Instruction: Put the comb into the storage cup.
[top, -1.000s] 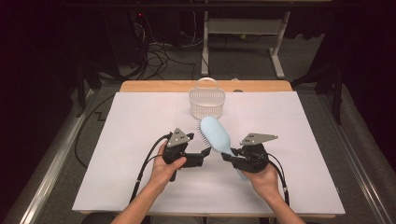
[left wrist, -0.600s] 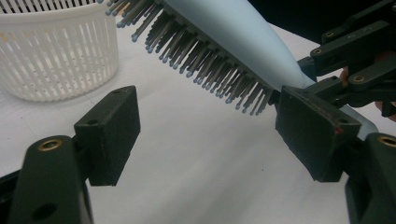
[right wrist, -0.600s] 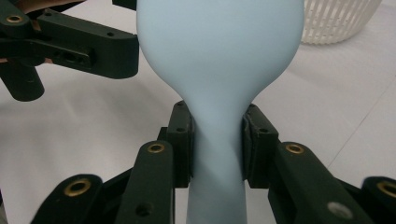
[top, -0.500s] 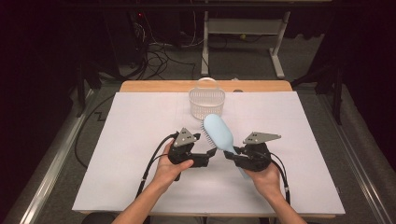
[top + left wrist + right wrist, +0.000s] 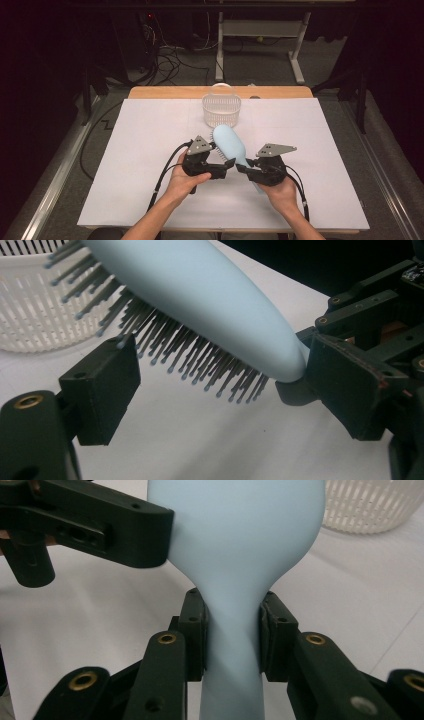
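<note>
A light blue hairbrush (image 5: 231,143) is held above the white table (image 5: 150,130), its head pointing toward the far side. My right gripper (image 5: 245,168) is shut on its narrow neck (image 5: 232,630), with both pads against the sides. My left gripper (image 5: 228,168) has its jaws on either side of the brush head (image 5: 200,295). One pad (image 5: 102,390) is at the bristle tips (image 5: 200,360) and the other jaw rests near the smooth back. Its jaws have just been opening with the brush head between them. The left gripper's jaw (image 5: 100,522) overlaps the edge of the brush's back.
A white slatted basket (image 5: 221,107) stands on the table just beyond the brush head, also in the left gripper view (image 5: 30,315) and the right gripper view (image 5: 375,505). A wooden strip (image 5: 165,93) lines the far table edge. Cables trail from both grippers.
The left gripper has moved to the right, up to the brush head, and its jaws now straddle it. The right gripper and the brush have barely moved.
</note>
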